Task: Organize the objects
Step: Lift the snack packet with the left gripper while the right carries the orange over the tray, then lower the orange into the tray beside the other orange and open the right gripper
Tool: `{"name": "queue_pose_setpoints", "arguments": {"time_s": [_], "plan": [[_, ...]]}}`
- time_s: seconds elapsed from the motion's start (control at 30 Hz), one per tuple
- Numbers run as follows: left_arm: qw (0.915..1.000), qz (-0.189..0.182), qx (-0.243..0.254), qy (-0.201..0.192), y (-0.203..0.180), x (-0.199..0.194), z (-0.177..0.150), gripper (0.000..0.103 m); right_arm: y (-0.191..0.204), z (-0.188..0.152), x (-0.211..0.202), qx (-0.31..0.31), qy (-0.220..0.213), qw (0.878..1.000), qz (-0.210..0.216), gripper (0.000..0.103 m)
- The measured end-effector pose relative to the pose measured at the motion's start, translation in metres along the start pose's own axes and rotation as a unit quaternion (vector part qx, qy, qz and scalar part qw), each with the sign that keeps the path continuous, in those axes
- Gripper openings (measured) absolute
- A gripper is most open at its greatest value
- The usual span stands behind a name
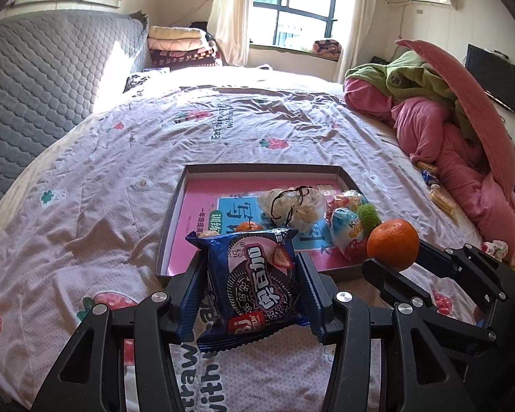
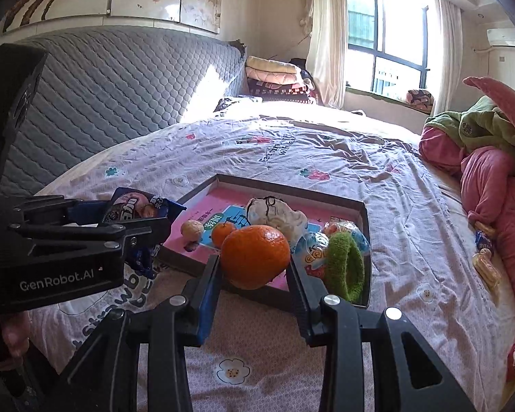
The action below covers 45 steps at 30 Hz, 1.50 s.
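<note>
Both hands are mid-delivery, each carrying one item toward the shallow box lid that lies on the bed in the centre of both views, and the next move, as I judge it, is to bring each load over a bare patch of the pink floor of the lid, lower it and let go. The left tongs, low in the middle of the left wrist view, stand about half spread and are clenched on the blue cookie packet, their pads pressing its two side edges while it hangs clear above the sheet, in front of the lid's near rim. The right tongs are drawn closer together and grasp the large orange at its sides, held near the lid's near edge. Already inside the lid are a smaller orange, a pale round fruit, a crumpled white bag, wrapped sweets and a green fuzzy ring, so free room lies mostly toward the left and far side.
</note>
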<state>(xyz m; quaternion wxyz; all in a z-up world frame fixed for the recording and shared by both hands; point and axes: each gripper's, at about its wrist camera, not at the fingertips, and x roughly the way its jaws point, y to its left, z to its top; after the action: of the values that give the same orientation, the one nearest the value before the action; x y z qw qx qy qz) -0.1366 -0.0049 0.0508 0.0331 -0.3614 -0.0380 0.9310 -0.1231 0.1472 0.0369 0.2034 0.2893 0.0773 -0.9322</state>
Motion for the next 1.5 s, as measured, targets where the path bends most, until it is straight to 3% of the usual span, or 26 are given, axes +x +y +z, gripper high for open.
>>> {"name": "queue_pose_setpoints", "arguments": {"time_s": [0.87,1.07,1.5], "plan": [[0.9993,0.021,0.014,-0.026,0.031,0.017,0.061,0.053,-0.004,0.052,0.028,-0.011,-0.023,1.000,-0.001,0.039],[0.9995,0.021,0.010,-0.020,0.036,0.031,0.057,0.053,-0.008,0.054,0.042,-0.009,-0.016,1.000,-0.001,0.039],[0.9992,0.022,-0.005,0.032,0.049,0.082,0.023,0.053,-0.008,0.030,0.079,-0.010,0.027,1.000,0.008,0.039]]}}
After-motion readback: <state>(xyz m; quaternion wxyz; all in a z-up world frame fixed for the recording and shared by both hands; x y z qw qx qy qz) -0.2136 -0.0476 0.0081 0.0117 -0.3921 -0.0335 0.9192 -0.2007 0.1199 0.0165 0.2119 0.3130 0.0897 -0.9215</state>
